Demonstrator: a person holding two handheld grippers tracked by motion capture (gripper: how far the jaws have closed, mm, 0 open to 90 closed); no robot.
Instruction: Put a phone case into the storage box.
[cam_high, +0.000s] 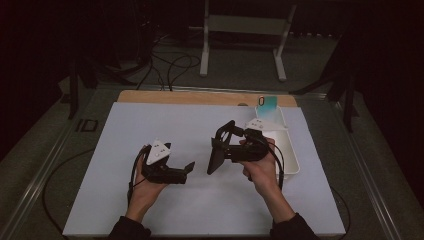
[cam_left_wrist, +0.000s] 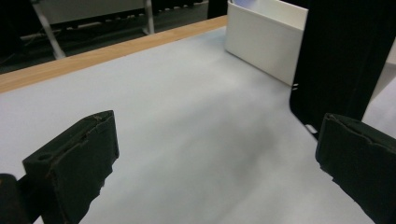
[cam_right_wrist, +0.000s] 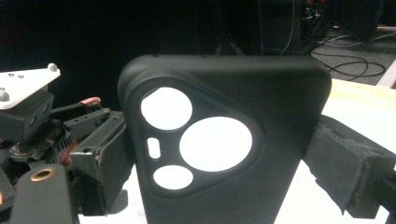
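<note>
White bin (cam_high: 290, 150) beside phone case (cam_high: 218, 152)

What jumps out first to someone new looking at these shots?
The black phone case, clamped in the right hand-held gripper and held up over the middle of the white mat, camera cut-outs facing that gripper's camera. Next, the left hand-held gripper, open and holding nothing. Behind, a white tray sits at the mat's right edge.

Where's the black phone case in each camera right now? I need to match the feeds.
High view: the black phone case is centre, held in the right claw, tilted over the mat.
Left gripper view: its dark slab at upper right, beyond the open left claw.
Right gripper view: centre, cutouts facing the camera.
Shared landmark: white bin.
</note>
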